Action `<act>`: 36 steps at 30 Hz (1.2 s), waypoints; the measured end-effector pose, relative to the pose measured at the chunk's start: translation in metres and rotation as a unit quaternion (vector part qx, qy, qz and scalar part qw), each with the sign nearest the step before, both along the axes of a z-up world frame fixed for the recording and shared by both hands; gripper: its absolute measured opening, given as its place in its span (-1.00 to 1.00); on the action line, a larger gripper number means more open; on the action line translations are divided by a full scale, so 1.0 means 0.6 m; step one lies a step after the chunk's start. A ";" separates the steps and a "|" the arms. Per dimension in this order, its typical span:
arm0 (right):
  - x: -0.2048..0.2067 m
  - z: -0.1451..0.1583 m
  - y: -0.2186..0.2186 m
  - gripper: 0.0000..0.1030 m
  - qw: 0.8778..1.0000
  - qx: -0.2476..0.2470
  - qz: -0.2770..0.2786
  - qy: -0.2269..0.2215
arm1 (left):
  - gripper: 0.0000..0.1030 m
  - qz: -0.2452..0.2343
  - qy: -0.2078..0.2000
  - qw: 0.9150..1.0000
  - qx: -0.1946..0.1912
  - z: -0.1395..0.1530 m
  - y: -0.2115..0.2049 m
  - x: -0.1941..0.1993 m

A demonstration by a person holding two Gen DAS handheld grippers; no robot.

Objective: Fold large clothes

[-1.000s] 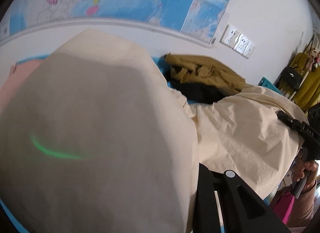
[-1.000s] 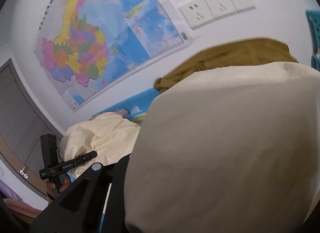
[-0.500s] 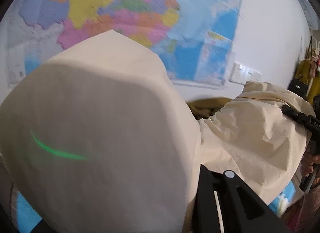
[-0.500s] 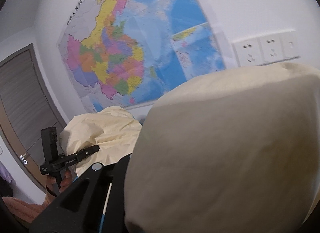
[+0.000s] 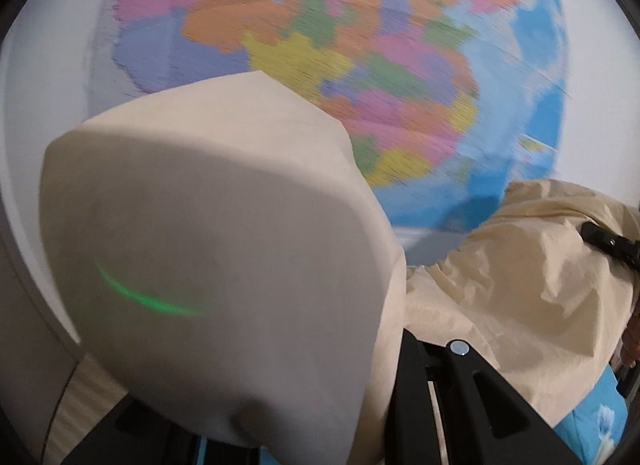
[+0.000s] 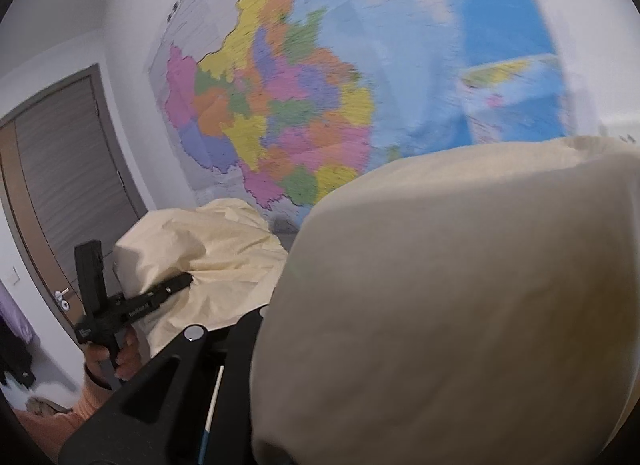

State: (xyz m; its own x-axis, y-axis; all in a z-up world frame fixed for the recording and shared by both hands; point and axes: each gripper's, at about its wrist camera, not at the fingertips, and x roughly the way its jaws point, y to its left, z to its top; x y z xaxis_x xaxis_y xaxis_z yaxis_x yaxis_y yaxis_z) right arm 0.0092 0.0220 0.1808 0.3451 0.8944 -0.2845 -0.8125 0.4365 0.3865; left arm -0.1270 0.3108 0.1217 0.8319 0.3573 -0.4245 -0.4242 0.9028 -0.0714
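Note:
A large cream garment (image 5: 224, 265) hangs lifted between my two grippers, in front of a wall map. In the left wrist view it drapes over my own fingertips and hides them; only one black finger (image 5: 480, 393) shows. At the right edge my right gripper (image 5: 590, 232) is shut on a bunched edge of the garment. From the right wrist, the garment (image 6: 460, 305) likewise covers that gripper's tips. My left gripper (image 6: 182, 284), held by a hand (image 6: 120, 357), is shut on the other bunched end.
A coloured map (image 5: 360, 65) fills the wall right behind the garment. A blue printed bed sheet (image 5: 596, 425) shows at the lower right. A grey-framed door (image 6: 60, 193) with a handle stands at the far left of the right wrist view.
Both grippers have risen with the garment and tipped upward. The bed, the olive and dark clothes and the wall sockets have dropped out of view; the map now fills the background.

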 end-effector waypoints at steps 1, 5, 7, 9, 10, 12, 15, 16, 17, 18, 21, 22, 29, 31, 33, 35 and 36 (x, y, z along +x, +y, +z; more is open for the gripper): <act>0.001 0.002 0.014 -0.76 1.000 0.000 0.004 -0.004 | -0.70 0.014 -0.001 1.000 0.004 0.005 0.016 -0.002; 0.004 0.010 0.098 -0.76 0.999 0.004 0.029 -0.019 | -0.70 0.059 -0.003 0.998 0.020 0.015 0.069 -0.006; 0.006 0.010 0.137 -0.76 0.999 0.005 0.039 -0.027 | -0.70 0.088 -0.003 0.996 0.035 0.019 0.098 -0.002; 0.009 0.005 0.180 -0.76 0.998 0.005 0.049 -0.027 | -0.70 0.115 0.001 0.992 0.055 0.020 0.129 0.002; 0.010 0.003 0.200 -0.76 0.998 0.003 0.053 -0.031 | -0.70 0.126 0.005 0.990 0.061 0.020 0.145 0.006; 0.011 -0.004 0.246 -0.77 0.997 0.002 0.061 -0.036 | -0.70 0.141 0.011 0.988 0.055 0.022 0.189 0.018; 0.007 -0.023 0.299 -0.77 0.997 0.002 0.069 -0.043 | -0.70 0.165 0.014 0.985 0.039 0.018 0.260 0.029; 0.007 -0.036 0.313 -0.77 0.997 0.005 0.075 -0.035 | -0.70 0.177 0.014 0.983 0.039 0.012 0.281 0.031; 0.004 -0.060 0.333 -0.77 0.996 0.003 0.081 -0.026 | -0.70 0.195 0.018 0.980 0.046 -0.002 0.307 0.035; 0.000 -0.081 0.349 -0.77 0.996 -0.007 0.085 -0.024 | -0.70 0.208 0.021 0.977 0.045 -0.018 0.326 0.034; -0.017 -0.182 0.403 -0.76 0.991 -0.065 0.113 0.019 | -0.70 0.240 0.055 0.969 0.015 -0.098 0.387 0.038; -0.024 -0.230 0.421 -0.72 0.986 -0.096 0.130 0.049 | -0.70 0.249 0.072 0.966 -0.001 -0.133 0.406 0.040; -0.049 -0.285 0.392 -0.21 0.972 -0.123 0.175 0.098 | -0.65 0.277 0.105 0.948 -0.117 -0.288 0.485 -0.001; -0.047 -0.278 0.362 -0.08 0.967 -0.119 0.192 0.118 | -0.65 0.271 0.097 0.949 -0.129 -0.288 0.491 -0.009; -0.043 -0.271 0.317 -0.03 0.967 -0.118 0.190 0.123 | -0.65 0.264 0.089 0.950 -0.144 -0.283 0.498 -0.016; -0.026 -0.268 0.271 0.08 0.969 -0.103 0.174 0.140 | -0.65 0.260 0.086 0.950 -0.150 -0.280 0.503 -0.019; -0.021 -0.268 0.251 0.11 0.972 -0.098 0.158 0.147 | -0.65 0.259 0.089 0.951 -0.145 -0.280 0.504 -0.016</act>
